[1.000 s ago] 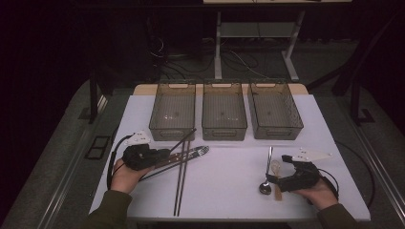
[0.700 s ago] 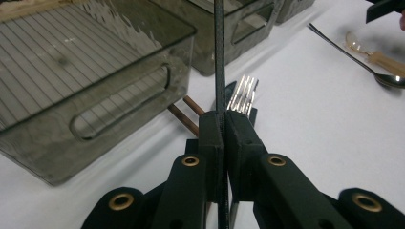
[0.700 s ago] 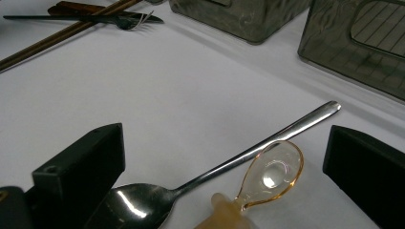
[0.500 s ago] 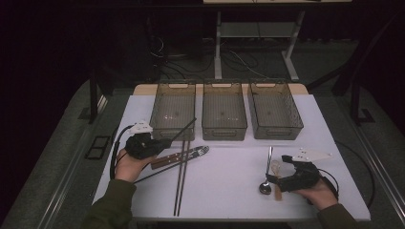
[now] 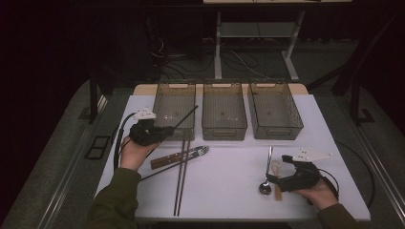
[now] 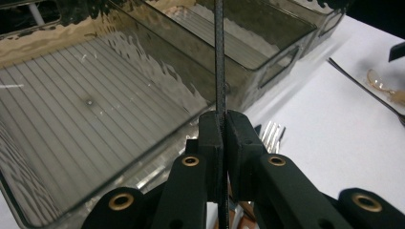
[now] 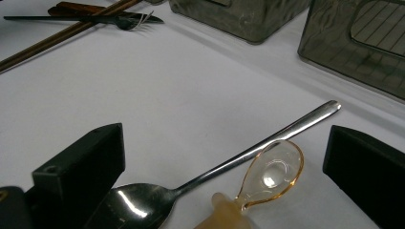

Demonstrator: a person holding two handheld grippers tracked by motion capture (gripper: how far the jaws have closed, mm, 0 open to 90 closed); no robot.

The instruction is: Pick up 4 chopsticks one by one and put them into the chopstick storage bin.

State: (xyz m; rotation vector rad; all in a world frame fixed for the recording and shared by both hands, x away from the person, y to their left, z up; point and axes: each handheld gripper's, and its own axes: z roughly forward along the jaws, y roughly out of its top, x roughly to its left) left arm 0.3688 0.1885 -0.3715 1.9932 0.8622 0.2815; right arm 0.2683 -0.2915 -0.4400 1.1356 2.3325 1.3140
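Up at the left of the high view, the left tool [image 5: 165, 133] is clamped on a thin black chopstick [image 5: 184, 119], which slants up over the front edge of the leftmost bin [image 5: 175, 106]. Low at the right, the right tool [image 5: 273, 177] rests on the white surface [image 5: 229, 186] with its jaws apart, a metal spoon [image 7: 210, 174] and a clear amber spoon [image 7: 272, 176] lying between them.
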